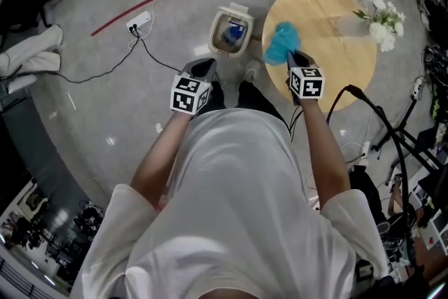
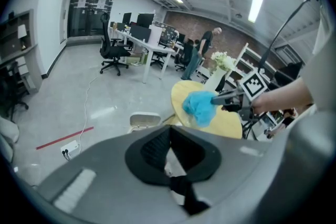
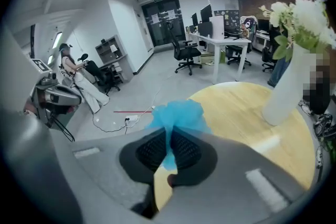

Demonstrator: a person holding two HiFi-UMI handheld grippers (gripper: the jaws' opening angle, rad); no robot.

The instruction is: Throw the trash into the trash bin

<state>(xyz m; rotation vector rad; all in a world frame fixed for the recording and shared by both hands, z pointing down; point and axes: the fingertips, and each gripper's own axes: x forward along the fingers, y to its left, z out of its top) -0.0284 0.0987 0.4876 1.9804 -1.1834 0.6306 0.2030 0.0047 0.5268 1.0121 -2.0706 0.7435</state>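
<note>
Blue trash (image 1: 282, 42) hanging pinched in closed right tool (image 1: 289, 54), over surface (image 1: 336, 24) edge nr trash bin (image 1: 213, 35); left tool (image 1: 204, 67) closed, empty.

White flowers (image 1: 381, 21) in a vase (image 3: 286, 89) stand on the round wooden table (image 1: 329, 77) (near its edge).

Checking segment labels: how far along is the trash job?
Done: the blue trash is picked up and held above the table edge. In hand: the right gripper has its jaws shut on it; the left gripper is shut and empty. Left: carry it over to the bin on the floor, which already holds something blue, and release.
</note>
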